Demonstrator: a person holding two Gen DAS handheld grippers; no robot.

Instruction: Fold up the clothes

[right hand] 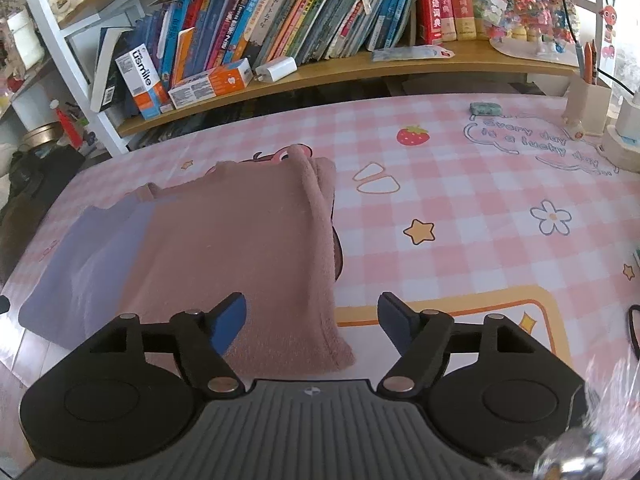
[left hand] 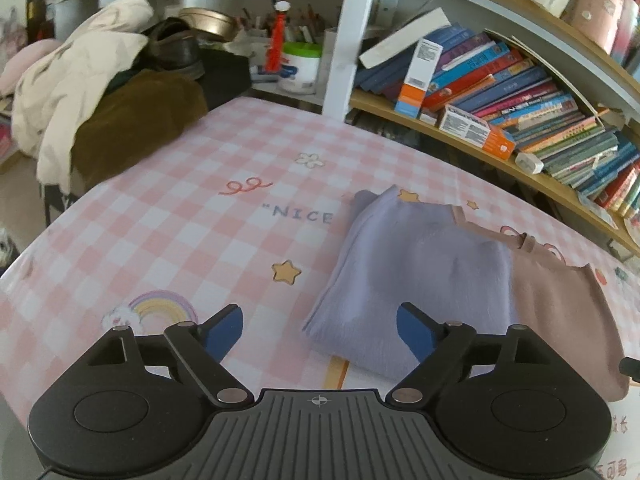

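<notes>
My left view: "NICE" printed in blue on pink checked tablecloth [left hand: 200, 208]. My right view: "usmile" on white-orange box [right hand: 145, 78] leaning on shelf; "Every day is a lucky day" in outlined letters on tablecloth. Book spines: Chinese characters, too small for me.

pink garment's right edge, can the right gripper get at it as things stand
Probably yes. The right gripper is open, and the thick folded edge of the pink garment runs down between its fingers with only bare tablecloth beside it.
</notes>
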